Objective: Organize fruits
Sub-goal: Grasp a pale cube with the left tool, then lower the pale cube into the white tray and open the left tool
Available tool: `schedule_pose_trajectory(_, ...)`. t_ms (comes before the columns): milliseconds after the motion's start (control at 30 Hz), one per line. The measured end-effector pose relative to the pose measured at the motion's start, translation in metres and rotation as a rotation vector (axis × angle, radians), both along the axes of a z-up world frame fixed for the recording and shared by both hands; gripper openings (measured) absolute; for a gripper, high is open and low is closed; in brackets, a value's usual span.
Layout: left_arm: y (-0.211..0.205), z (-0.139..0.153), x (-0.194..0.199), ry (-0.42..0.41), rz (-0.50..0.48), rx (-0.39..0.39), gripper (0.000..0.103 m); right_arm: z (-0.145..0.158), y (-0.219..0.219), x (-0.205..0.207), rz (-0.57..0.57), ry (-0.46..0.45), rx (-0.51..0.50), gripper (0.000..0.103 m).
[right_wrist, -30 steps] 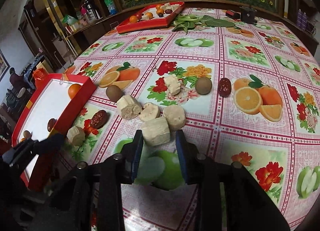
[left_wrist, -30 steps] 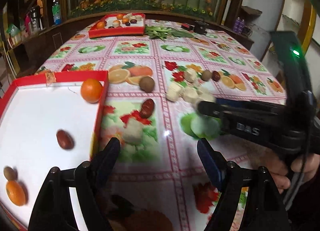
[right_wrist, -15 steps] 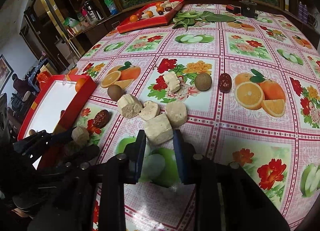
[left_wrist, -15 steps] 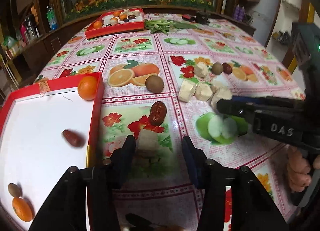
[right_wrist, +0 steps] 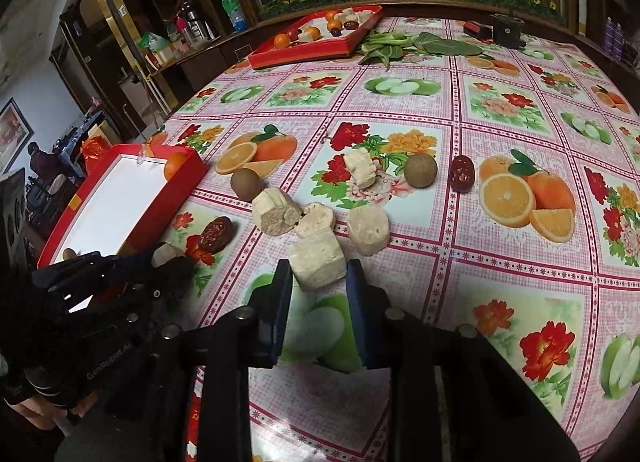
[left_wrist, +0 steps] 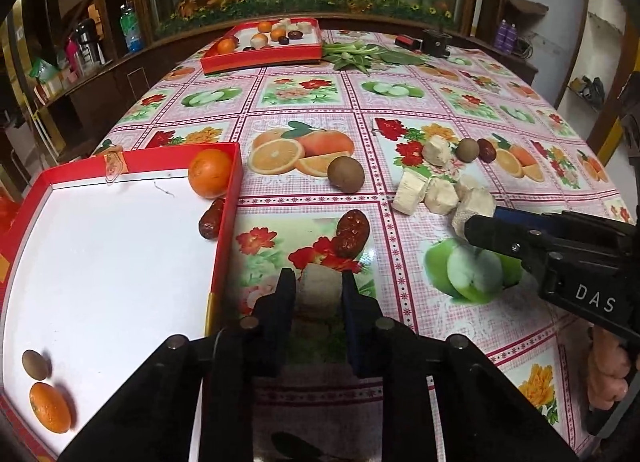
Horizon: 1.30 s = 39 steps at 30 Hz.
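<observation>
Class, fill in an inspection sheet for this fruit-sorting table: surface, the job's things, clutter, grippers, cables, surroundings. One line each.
Surface: round table under a fruit-print cloth.
Job's things: near red tray holds two oranges, a red date and a small brown fruit; pale chunks, brown fruits and dates lie loose on the cloth.
Clutter: far red tray with mixed fruit, green leaves, a small black device.
Grippers: left gripper brackets a pale chunk, contact unclear; right gripper brackets another pale piece, jaws apart.
Cables: nothing seen.
Surroundings: planted glass case, shelves with bottles.
</observation>
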<state>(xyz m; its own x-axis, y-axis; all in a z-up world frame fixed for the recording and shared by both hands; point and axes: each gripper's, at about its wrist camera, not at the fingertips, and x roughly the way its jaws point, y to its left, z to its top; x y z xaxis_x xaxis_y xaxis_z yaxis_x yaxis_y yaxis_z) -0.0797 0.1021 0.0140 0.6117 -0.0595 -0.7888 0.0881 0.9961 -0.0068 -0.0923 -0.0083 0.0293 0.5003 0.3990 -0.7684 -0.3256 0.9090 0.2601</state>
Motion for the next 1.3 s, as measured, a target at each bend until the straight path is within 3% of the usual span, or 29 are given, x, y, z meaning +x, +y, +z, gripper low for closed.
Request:
schedule_pose_trajectory(267,0.004,0.006,-0.001,-0.017,0.016,-0.039,0.016,0.004,0.001,-0.004,0.016,-0.023,0.023,0.03)
schedule_pose_trajectory(500,0.005,0.03,-0.019,-0.098,0.009,-0.084,0.016,0.016,0.01,-0.017,0.067,-0.098,0.062,0.03)
schedule_pose_trajectory(700,0.017,0.051,-0.047,-0.149,0.04,-0.108,0.016,0.026,0.041,-0.03,0.144,-0.109,0.096,0.03)
schedule_pose_trajectory(967,0.068,0.066,-0.074,-0.214,0.184,-0.056,0.016,0.046,0.111,-0.05,0.294,-0.162,0.095,0.03)
schedule_pose_trajectory(1300,0.131,0.065,-0.078,-0.236,0.351,-0.029,0.016,0.047,0.169,-0.055,0.373,-0.138,0.066,0.03)
